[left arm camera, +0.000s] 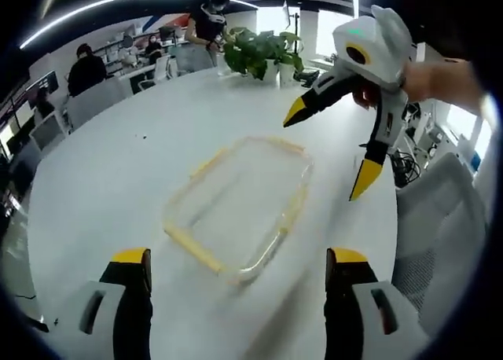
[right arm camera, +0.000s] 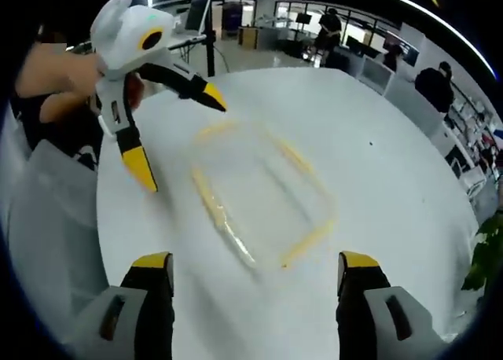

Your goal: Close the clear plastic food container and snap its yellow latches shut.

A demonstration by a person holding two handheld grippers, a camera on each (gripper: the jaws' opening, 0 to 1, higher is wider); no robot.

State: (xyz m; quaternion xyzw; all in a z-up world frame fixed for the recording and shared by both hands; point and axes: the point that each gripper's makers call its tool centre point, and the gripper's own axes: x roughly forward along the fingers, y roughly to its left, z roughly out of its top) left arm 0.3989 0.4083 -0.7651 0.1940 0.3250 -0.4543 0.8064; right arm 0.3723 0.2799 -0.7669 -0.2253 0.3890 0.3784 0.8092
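Observation:
A clear plastic food container (left arm camera: pixel 240 207) with yellow latches along its edges lies flat on the white round table (left arm camera: pixel 118 163), its lid on top. It appears again as the container (right arm camera: pixel 259 199) in the right gripper view. My left gripper (left arm camera: pixel 238 267) hovers above its near edge, jaws wide open and empty. My right gripper (right arm camera: pixel 255 271) hangs open over the opposite edge, holding nothing. Each gripper shows in the other's view, open above the table: the right gripper (left arm camera: pixel 326 156) and the left gripper (right arm camera: pixel 181 136).
A potted green plant (left arm camera: pixel 255 53) stands at the table's far edge. Grey office chairs (left arm camera: pixel 440 234) ring the table. Several people sit or stand at desks (left arm camera: pixel 86 73) in the background. A hand (left arm camera: pixel 436 81) holds the right gripper.

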